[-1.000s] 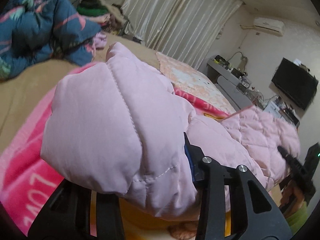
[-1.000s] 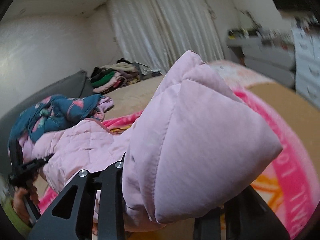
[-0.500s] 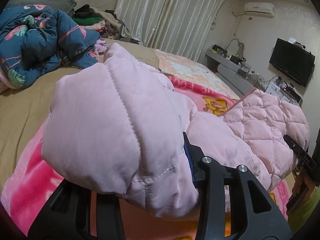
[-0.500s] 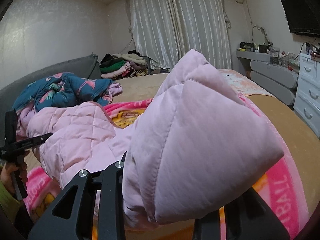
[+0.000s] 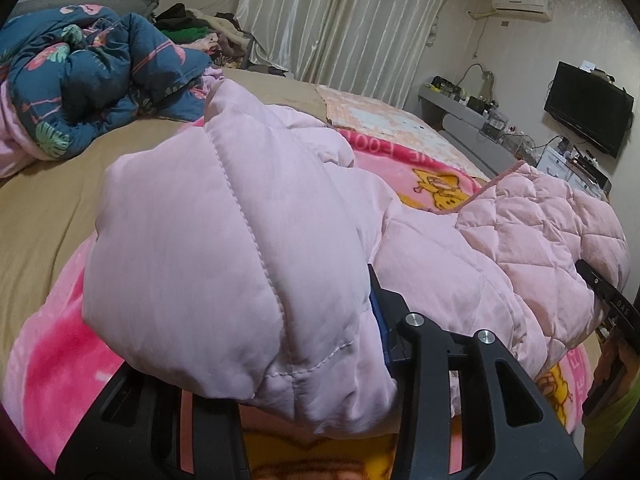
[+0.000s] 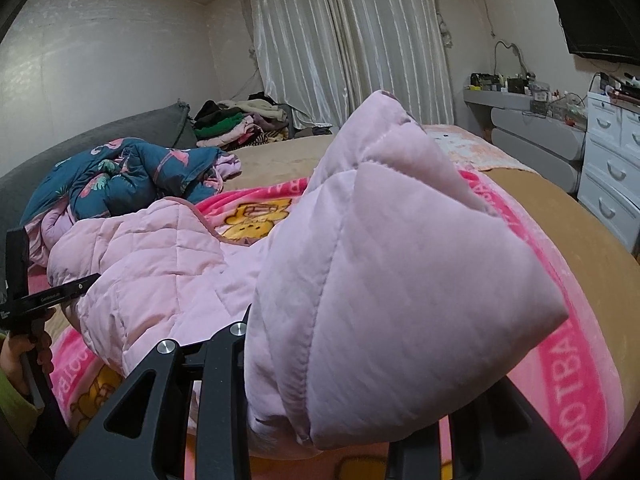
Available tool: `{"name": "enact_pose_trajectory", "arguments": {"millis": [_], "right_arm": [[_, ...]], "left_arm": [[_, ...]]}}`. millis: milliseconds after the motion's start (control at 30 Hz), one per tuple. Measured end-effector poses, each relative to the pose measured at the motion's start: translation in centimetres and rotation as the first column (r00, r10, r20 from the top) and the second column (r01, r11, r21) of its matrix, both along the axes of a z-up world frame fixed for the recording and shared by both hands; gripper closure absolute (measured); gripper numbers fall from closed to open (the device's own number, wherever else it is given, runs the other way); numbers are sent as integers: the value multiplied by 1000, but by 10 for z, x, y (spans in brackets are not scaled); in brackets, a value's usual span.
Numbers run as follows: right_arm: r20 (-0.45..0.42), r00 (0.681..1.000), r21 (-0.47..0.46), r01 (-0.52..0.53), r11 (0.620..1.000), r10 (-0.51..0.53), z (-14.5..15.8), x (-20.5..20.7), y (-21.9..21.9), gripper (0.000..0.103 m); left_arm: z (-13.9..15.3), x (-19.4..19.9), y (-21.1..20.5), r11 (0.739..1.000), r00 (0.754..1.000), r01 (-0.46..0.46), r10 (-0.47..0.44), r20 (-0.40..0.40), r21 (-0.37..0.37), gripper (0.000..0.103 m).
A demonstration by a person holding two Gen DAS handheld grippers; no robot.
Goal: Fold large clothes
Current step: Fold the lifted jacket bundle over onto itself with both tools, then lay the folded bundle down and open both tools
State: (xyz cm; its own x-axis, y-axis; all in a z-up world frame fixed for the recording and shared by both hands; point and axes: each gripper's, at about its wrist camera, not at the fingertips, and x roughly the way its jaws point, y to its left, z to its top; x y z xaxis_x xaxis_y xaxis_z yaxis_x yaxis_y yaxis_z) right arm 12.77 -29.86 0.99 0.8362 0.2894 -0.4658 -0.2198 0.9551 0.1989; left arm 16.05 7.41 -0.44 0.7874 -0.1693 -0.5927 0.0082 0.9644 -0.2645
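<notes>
**Pink jacket lifted by both grippers, fold only begun**

Nearest the lens in the left wrist view, the left gripper (image 5: 304,364) is clenched on a puffy corner of the pink jacket (image 5: 224,240), which bulges up over the jaws and fills the lower centre of the frame. In the right wrist view the right gripper (image 6: 332,392) grasps another padded corner of the same jacket (image 6: 400,280) in the same way, the cloth ballooning above its black fingers.

Between the two, the jacket's quilted lining (image 5: 532,216) sags toward the right of the left view; the rest hangs in a loose swag just over a bright pink blanket (image 6: 560,380) with cartoon figures, spread on the tan bed (image 5: 44,204).

Farther back, a dark blue flowered quilt (image 5: 88,76) lies crumpled at upper left, a heap of clothes (image 6: 236,124) sits by the curtains (image 6: 340,32), and a television (image 5: 588,106) hangs at upper right.

No tidy fold shows yet: the jacket is bunched, so laying it flat and making the folds seem still ahead.
</notes>
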Motion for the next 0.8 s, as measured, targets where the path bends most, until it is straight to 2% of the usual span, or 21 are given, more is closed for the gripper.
{"name": "enact_pose_trajectory", "arguments": {"millis": [367, 567, 667, 800], "right_arm": [[-72, 996, 10, 55, 998, -54, -25, -13, -5, 72], [-172, 979, 74, 128, 989, -114, -50, -2, -20, 67], [-219, 966, 105, 165, 981, -139, -63, 5, -23, 62], [-267, 950, 138, 202, 970, -160, -79, 11, -26, 50]], "left_arm": [[-11, -7, 2, 1000, 998, -24, 25, -51, 21, 67], [-20, -3, 4, 999, 995, -40, 41, -87, 18, 65], [-25, 0, 5, 999, 993, -48, 49, -109, 12, 63], [-34, 3, 7, 998, 988, -67, 67, -139, -1, 57]]}}
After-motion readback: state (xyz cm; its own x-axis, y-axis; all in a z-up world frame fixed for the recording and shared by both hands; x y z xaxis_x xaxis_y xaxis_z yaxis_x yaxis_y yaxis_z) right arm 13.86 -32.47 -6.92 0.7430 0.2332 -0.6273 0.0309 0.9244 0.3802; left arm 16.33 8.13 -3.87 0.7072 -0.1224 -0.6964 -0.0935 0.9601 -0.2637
